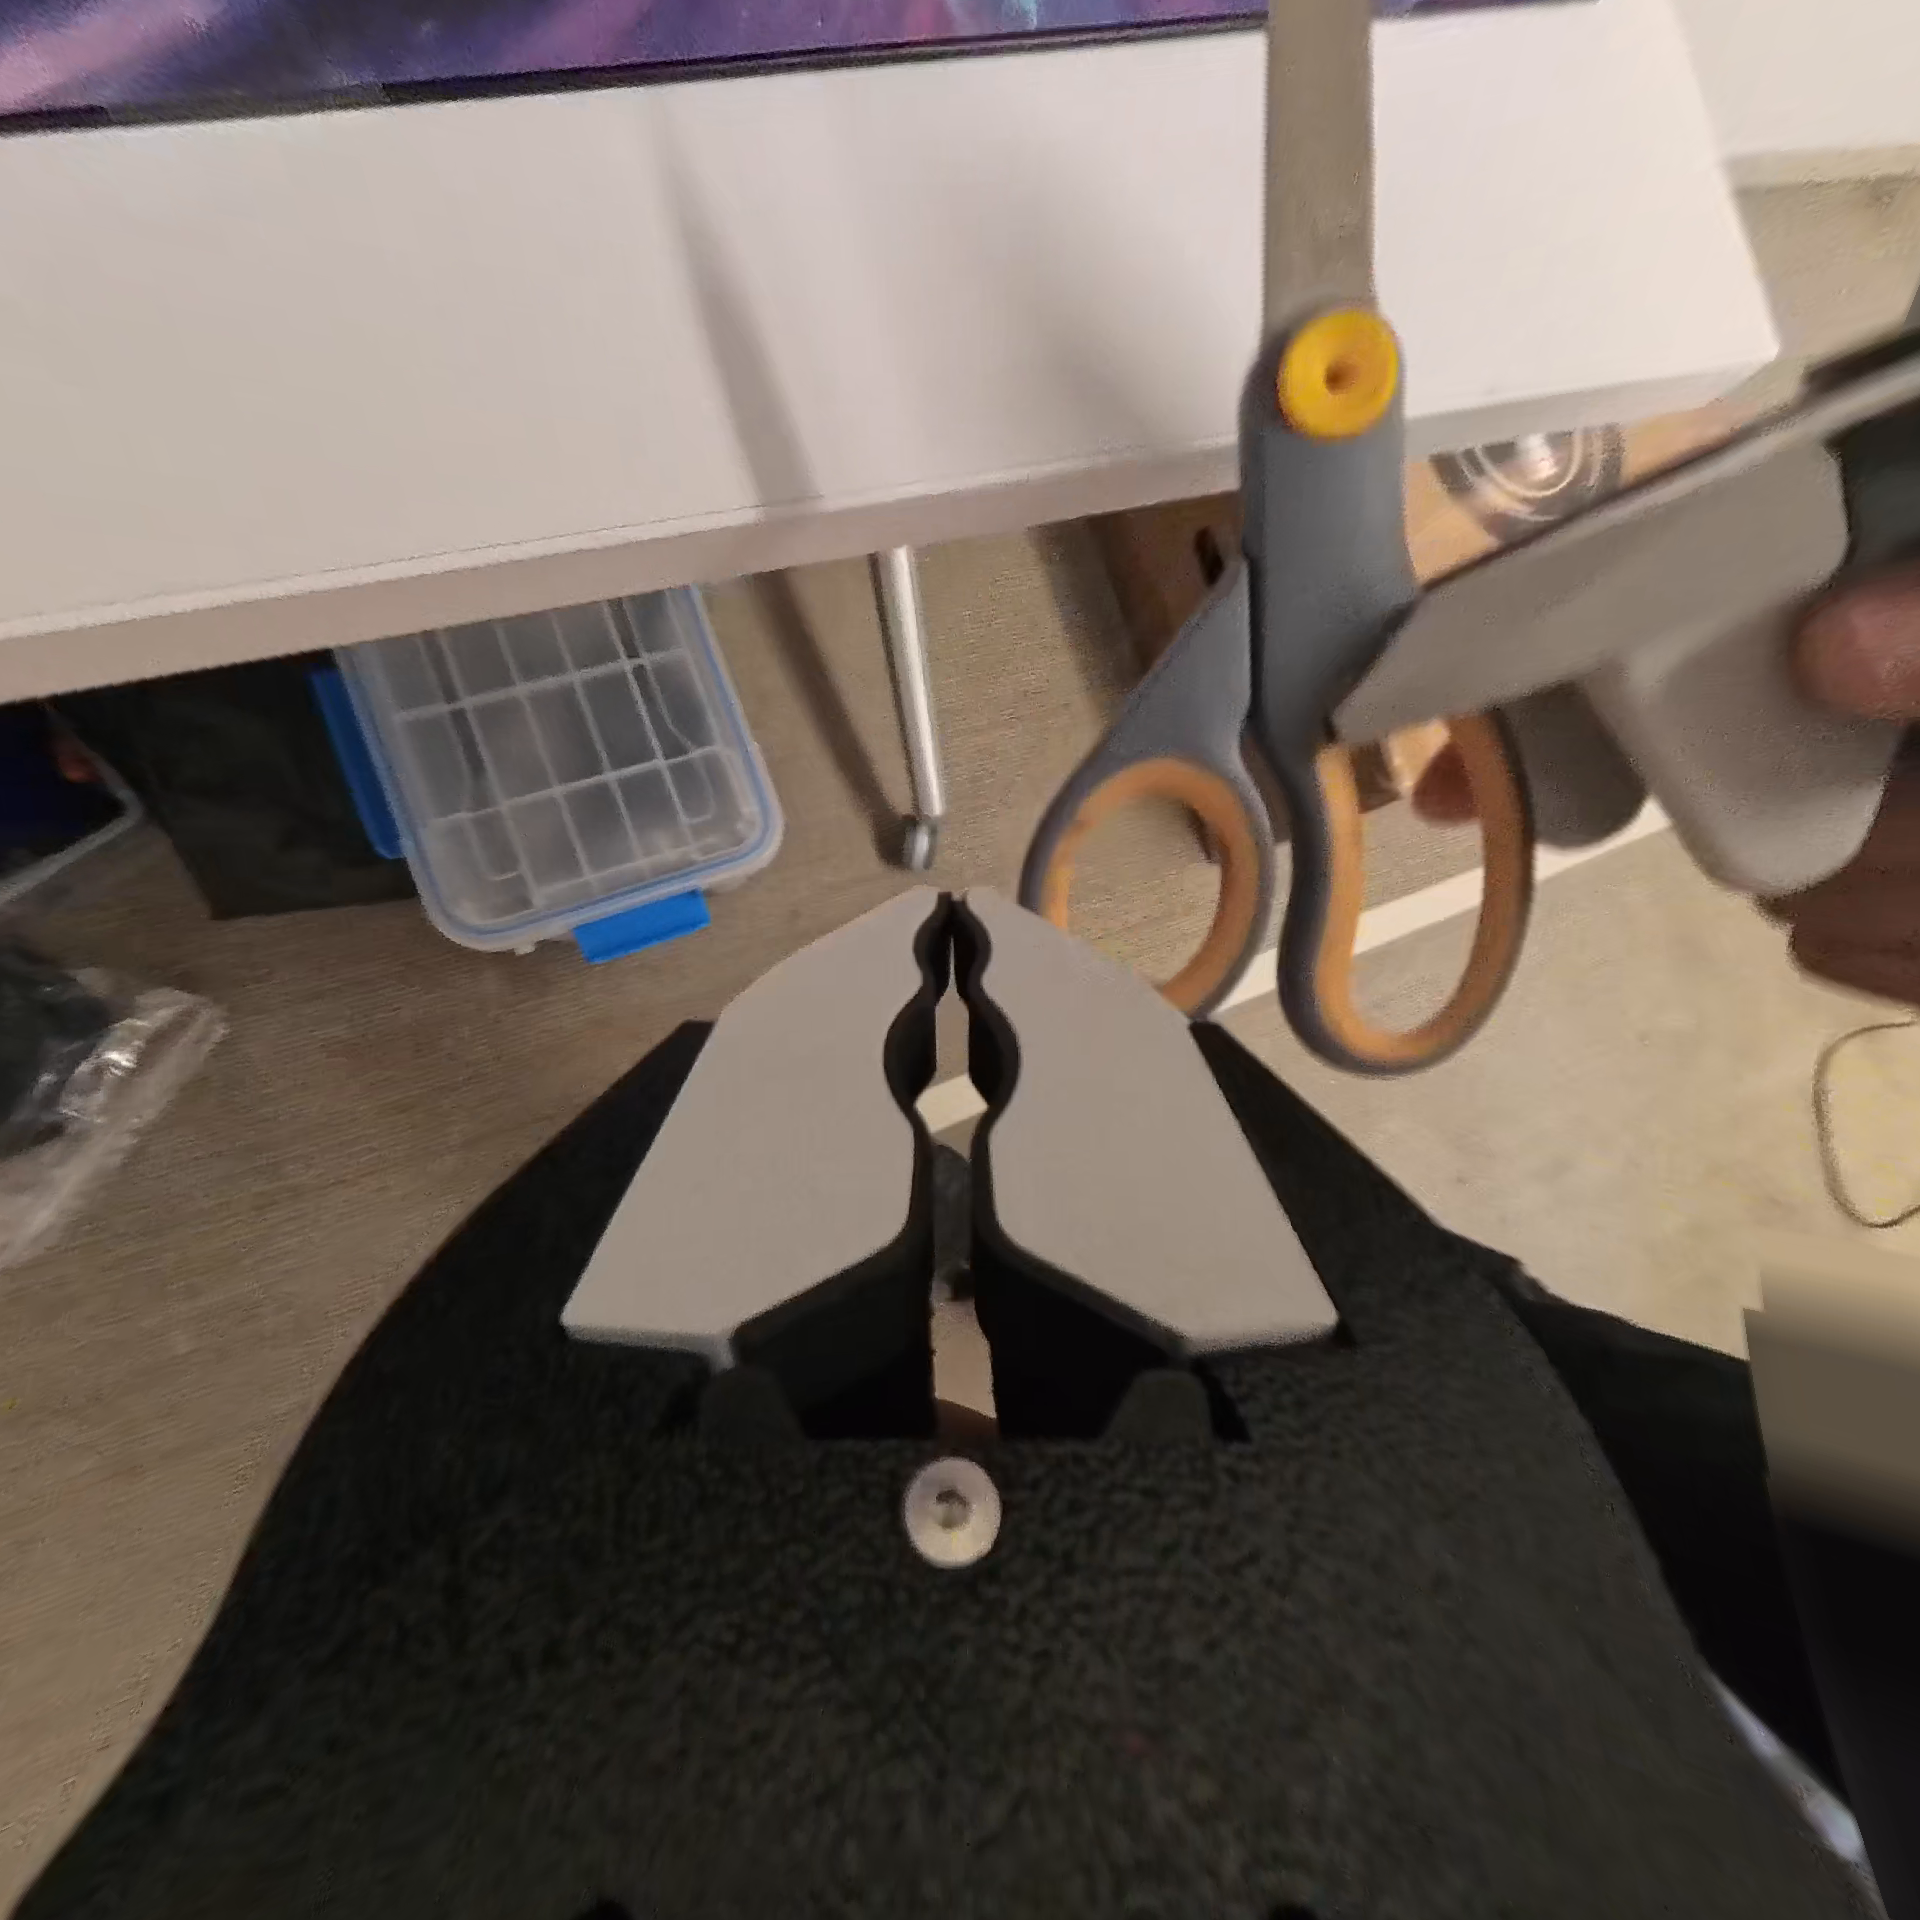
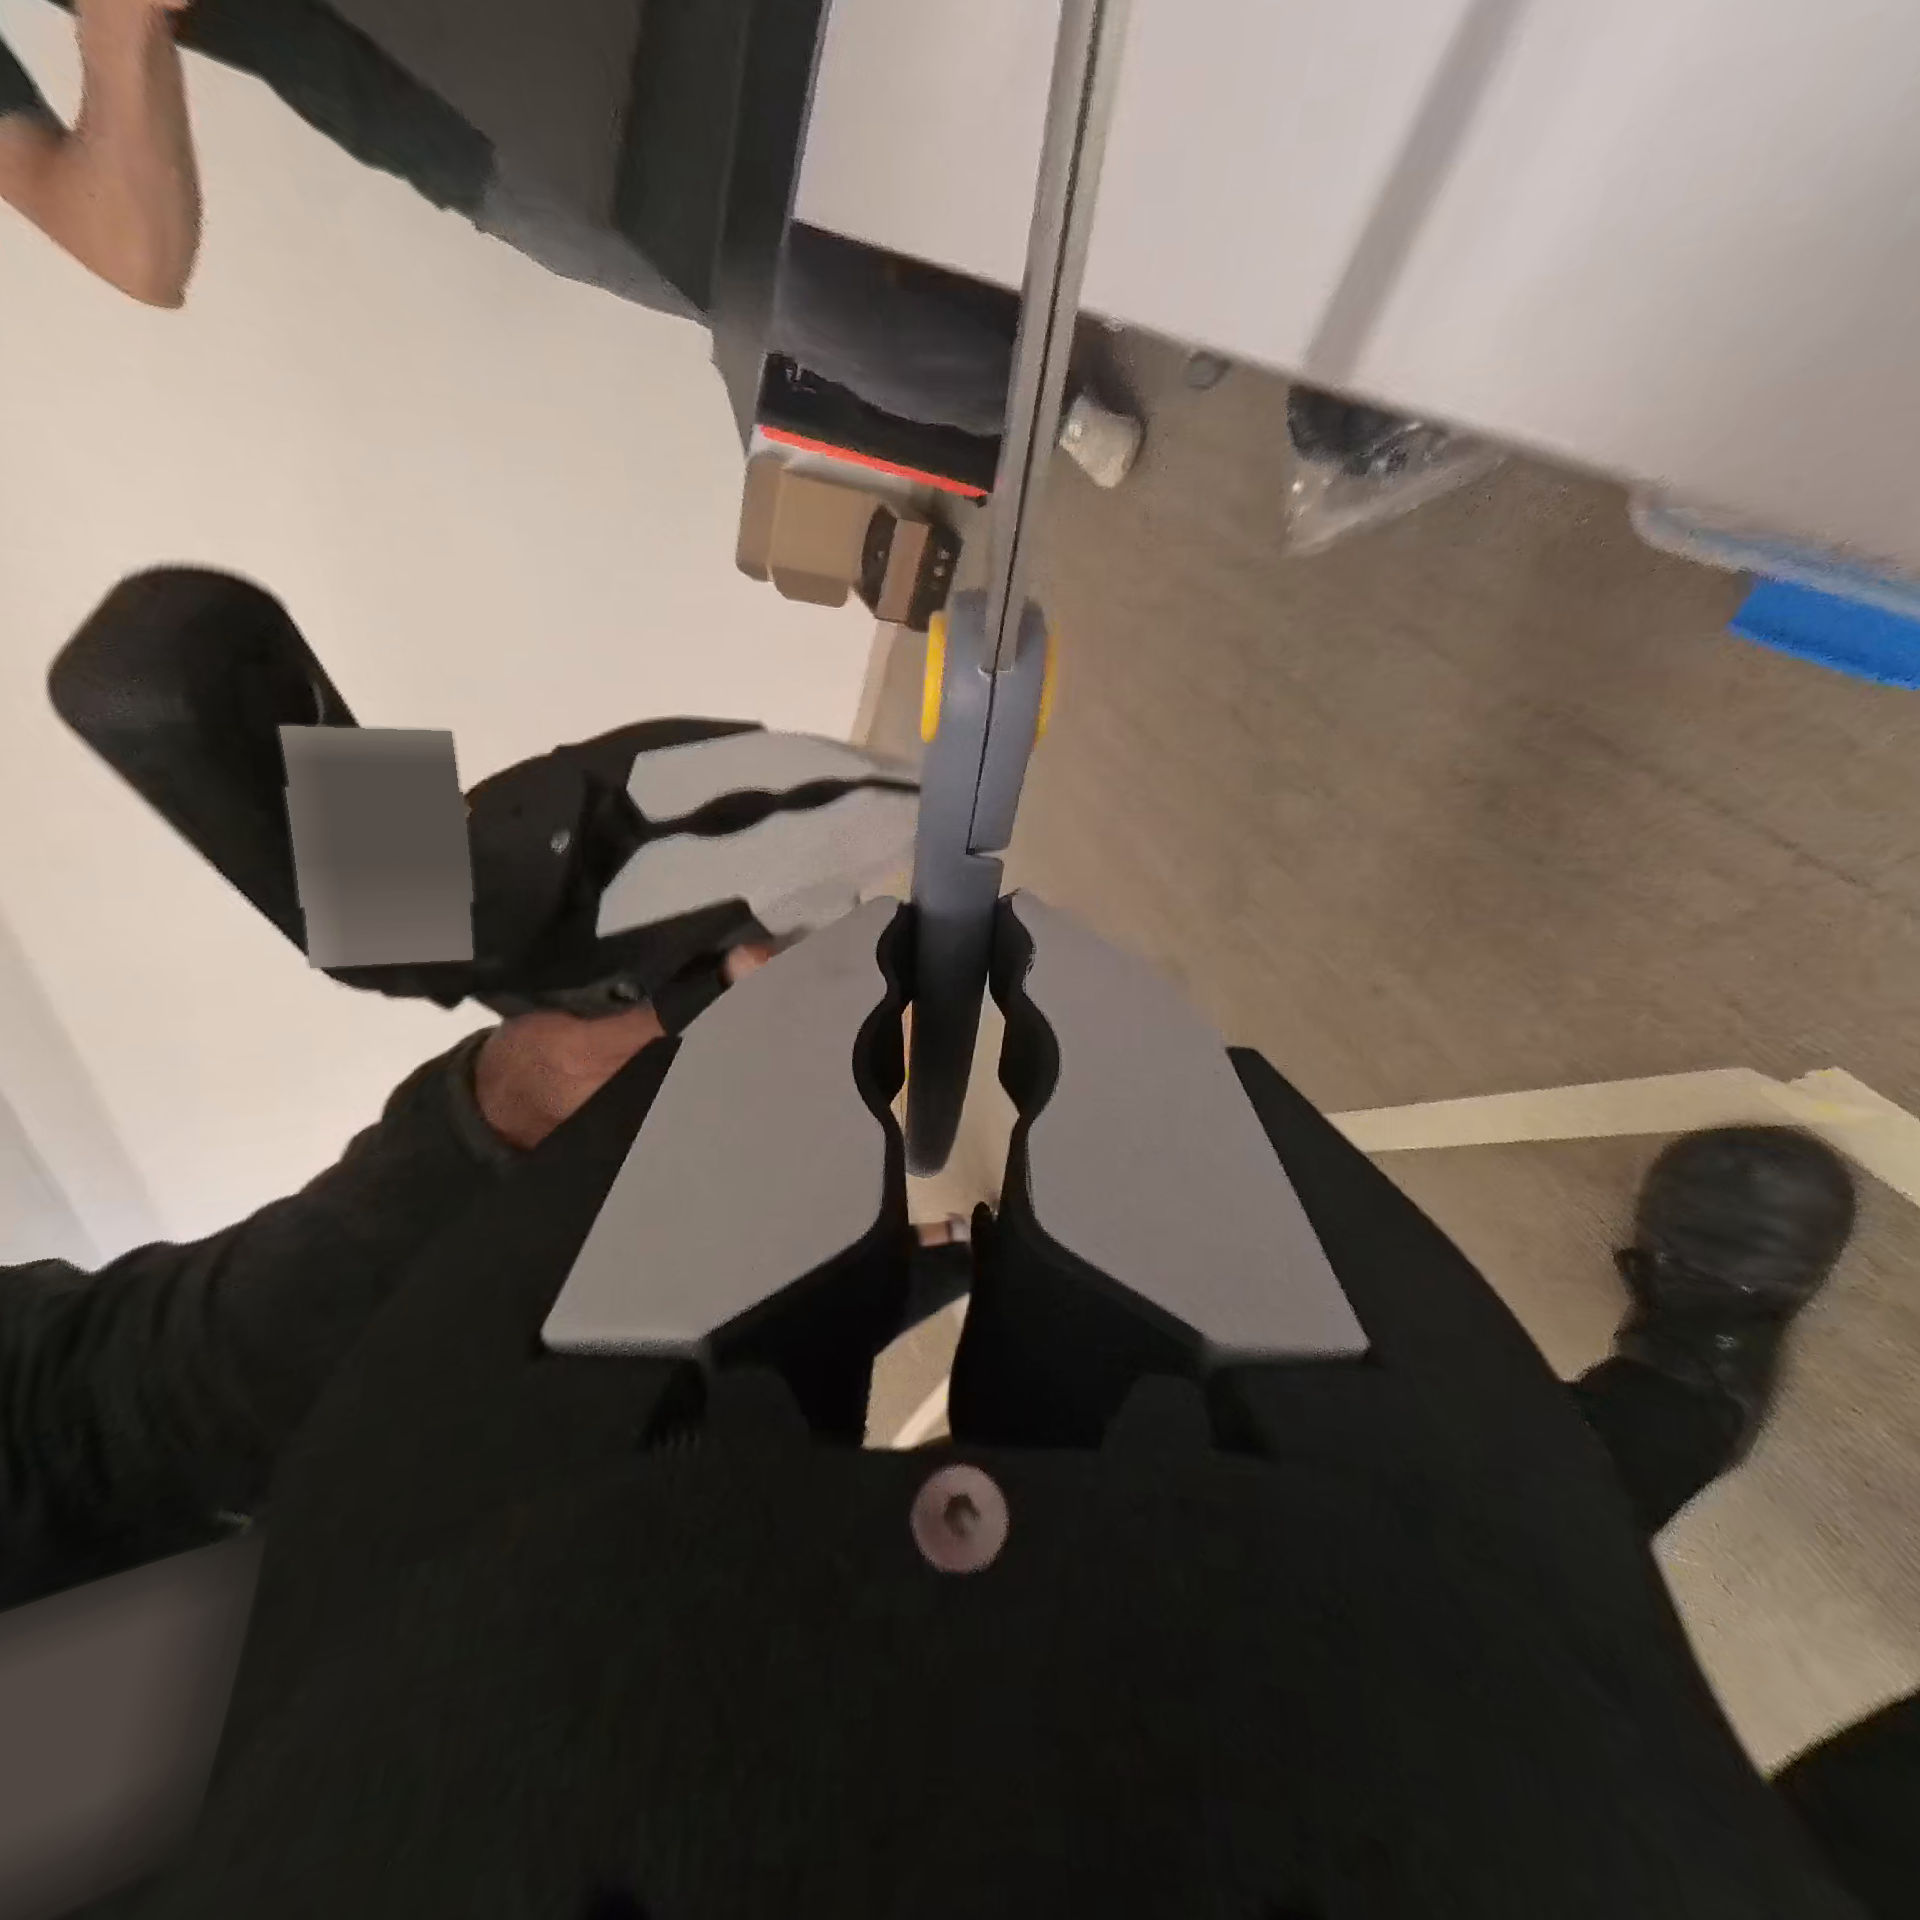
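A pair of scissors (image 1: 1325,582) with grey and orange handles and a yellow pivot hangs in the air, blades closed and pointing up past the white table edge. My right gripper (image 2: 956,914) is shut on the scissors (image 2: 982,748) at the handle shank below the pivot; it shows in the left wrist view (image 1: 1382,675) coming in from the right. My left gripper (image 1: 956,904) is shut and empty, just left of and below the handle loops. It also shows in the right wrist view (image 2: 904,800), close to the scissors' left side.
A white table (image 1: 520,364) with a purple mat (image 1: 312,52) spans the top. Under it on the carpet stand a clear compartment box with blue clips (image 1: 551,769), a table leg (image 1: 914,707) and a plastic bag (image 1: 94,1070). A person's shoe (image 2: 1735,1247) is at the right. The left gripper's tips are roughly 7 cm from the right gripper's.
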`<action>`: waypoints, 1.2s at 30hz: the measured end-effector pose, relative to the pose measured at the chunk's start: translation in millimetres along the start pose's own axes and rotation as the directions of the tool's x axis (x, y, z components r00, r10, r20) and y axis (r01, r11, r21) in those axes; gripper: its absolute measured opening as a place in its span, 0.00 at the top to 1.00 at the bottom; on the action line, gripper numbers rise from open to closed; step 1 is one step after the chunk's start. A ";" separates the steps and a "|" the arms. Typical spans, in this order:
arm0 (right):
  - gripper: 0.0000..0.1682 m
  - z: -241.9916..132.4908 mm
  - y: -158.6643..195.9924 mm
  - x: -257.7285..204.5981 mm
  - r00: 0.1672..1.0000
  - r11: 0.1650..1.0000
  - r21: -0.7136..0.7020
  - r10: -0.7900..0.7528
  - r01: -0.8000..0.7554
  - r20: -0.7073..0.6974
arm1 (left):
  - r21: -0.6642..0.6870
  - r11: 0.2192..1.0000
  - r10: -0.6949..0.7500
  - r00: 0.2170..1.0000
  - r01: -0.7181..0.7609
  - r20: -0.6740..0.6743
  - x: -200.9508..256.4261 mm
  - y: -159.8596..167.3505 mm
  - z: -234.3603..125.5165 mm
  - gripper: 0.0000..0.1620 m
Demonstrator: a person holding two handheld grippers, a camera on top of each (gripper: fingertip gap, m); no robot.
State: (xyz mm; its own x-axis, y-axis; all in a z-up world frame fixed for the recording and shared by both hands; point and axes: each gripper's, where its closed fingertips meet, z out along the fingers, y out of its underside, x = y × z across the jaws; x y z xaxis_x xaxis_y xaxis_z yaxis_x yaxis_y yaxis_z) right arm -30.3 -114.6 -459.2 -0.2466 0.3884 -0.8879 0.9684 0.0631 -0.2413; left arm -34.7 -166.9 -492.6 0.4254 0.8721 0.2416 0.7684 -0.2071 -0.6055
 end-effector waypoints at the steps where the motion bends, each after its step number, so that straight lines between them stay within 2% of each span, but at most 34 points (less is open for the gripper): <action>1: 0.92 -0.7 0.8 -1.3 0.999 0.999 0.025 0.040 -0.041 0.013 | -0.014 1.000 0.003 1.000 -0.003 0.000 -0.4 -0.5 -1.1 1.00; 5: 0.92 -15.6 -17.3 2.8 0.992 0.978 0.165 0.123 -0.127 0.034 | -0.064 0.996 0.053 0.999 -0.054 -0.011 7.0 16.2 -8.3 0.97; 8: 0.92 -17.7 -17.1 1.6 0.996 0.983 0.156 0.092 -0.093 0.014 | -0.049 0.990 0.137 0.989 -0.134 0.060 9.1 16.6 -11.4 0.90; 10: 0.92 -16.8 -14.2 -0.7 0.999 0.991 0.127 0.042 -0.040 -0.016 | -0.014 0.984 0.175 0.982 -0.175 0.064 15.7 5.2 -14.0 0.85; 11: 0.92 -16.6 -12.8 -1.6 0.999 0.994 0.110 0.001 0.003 -0.042 | 0.006 0.984 0.179 0.982 -0.179 0.059 17.9 -1.7 -15.8 0.88; 12: 0.92 -16.5 -11.6 -2.8 0.997 0.994 0.093 -0.045 0.051 -0.066 | 0.036 0.985 0.166 0.985 -0.168 0.041 20.4 -10.0 -18.3 1.00; 14: 0.92 -15.4 -10.0 -6.5 0.991 0.992 0.070 -0.101 0.107 -0.085 | 0.053 0.991 0.120 0.993 -0.119 -0.006 24.1 -20.8 -18.9 1.00; 19: 0.92 -12.5 -7.7 -12.0 0.982 0.986 0.043 -0.158 0.163 -0.105 | -0.018 0.974 0.227 0.974 -0.227 0.022 21.7 -17.9 -13.1 1.00; 21: 0.92 -13.2 -7.9 -13.4 0.984 0.987 0.044 -0.151 0.155 -0.097 | -0.014 0.970 0.244 0.969 -0.244 0.046 20.0 -19.1 -14.5 0.92; 22: 0.92 -13.2 -7.6 -13.7 0.983 0.987 0.042 -0.153 0.158 -0.099 | -0.008 0.971 0.241 0.970 -0.241 0.040 20.8 -19.7 -14.8 0.85; 24: 0.92 -13.3 -7.2 -16.2 0.983 0.986 0.044 -0.159 0.164 -0.093 | -0.007 0.974 0.229 0.973 -0.228 0.010 23.7 -19.4 -14.3 0.78; 26: 0.92 -13.8 -6.5 -18.8 0.983 0.985 0.042 -0.165 0.169 -0.084 | -0.005 0.975 0.221 0.975 -0.221 -0.006 24.1 -19.4 -13.8 0.81; 27: 0.92 -14.4 -5.9 -20.2 0.983 0.984 0.042 -0.168 0.171 -0.080 | -0.015 0.973 0.230 0.973 -0.230 0.022 18.7 -19.2 -13.2 0.87; 31: 0.92 -16.0 -1.0 -23.4 0.979 0.982 0.021 -0.188 0.190 -0.083 | -0.013 0.966 0.260 0.965 -0.260 0.023 16.5 -21.8 -12.2 0.95; 36: 0.92 -19.9 5.4 -23.2 0.983 0.986 0.001 -0.169 0.169 -0.069 | -0.016 0.950 0.312 0.950 -0.312 0.028 14.9 -23.3 -11.9 0.95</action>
State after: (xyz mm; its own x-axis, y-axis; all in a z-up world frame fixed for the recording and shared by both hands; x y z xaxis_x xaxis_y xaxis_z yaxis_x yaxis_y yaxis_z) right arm -18.6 -105.1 -432.1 -0.4035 0.4344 -0.8053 0.9126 0.1273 -0.3886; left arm -40.6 -154.4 -465.9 0.6304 0.7761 0.0194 0.6049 -0.4754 -0.6388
